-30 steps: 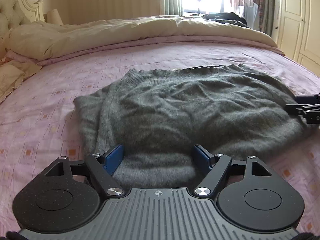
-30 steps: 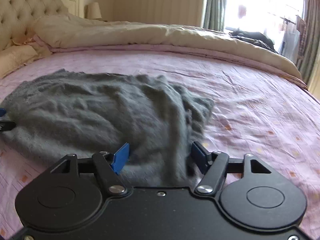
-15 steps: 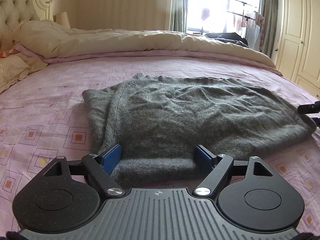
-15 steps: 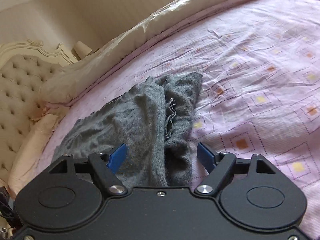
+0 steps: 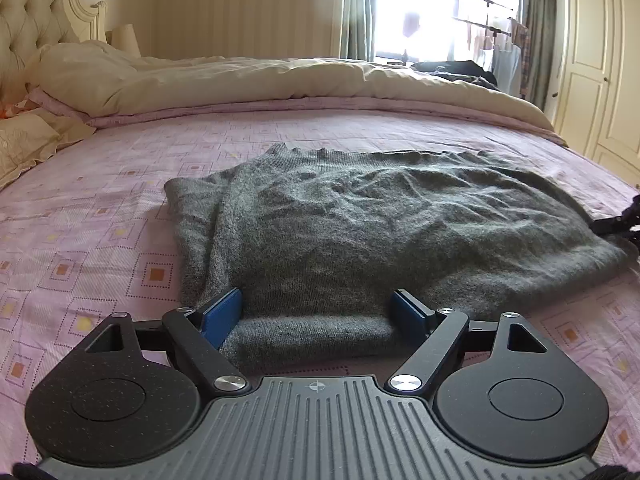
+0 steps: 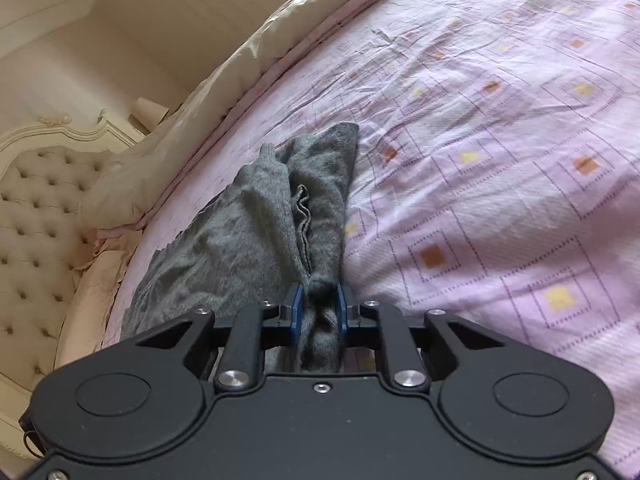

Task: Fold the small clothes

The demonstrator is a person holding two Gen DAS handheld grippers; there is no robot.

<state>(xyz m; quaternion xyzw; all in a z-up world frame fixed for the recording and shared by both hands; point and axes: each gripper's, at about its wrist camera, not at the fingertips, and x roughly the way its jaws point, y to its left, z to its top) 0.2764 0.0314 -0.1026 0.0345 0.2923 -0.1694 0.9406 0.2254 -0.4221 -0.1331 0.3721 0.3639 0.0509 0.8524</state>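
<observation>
A: Grip first: the right gripper (image 6: 318, 304) has just been closing its fingers, which now pinch a bunched end of the grey sweater (image 5: 380, 232)

B: And the left gripper (image 5: 318, 316)?

A: Fingers wide, straddling the near hem, not pressing. I'd say it must close next, then both lift. Sweater lies spread on the bed (image 5: 100, 240)

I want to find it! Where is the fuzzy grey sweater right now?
The fuzzy grey knitted sweater lies spread on the pink patterned bedsheet, in front of the cream duvet. The right gripper pinches one end; the open left gripper straddles its near edge.
</observation>
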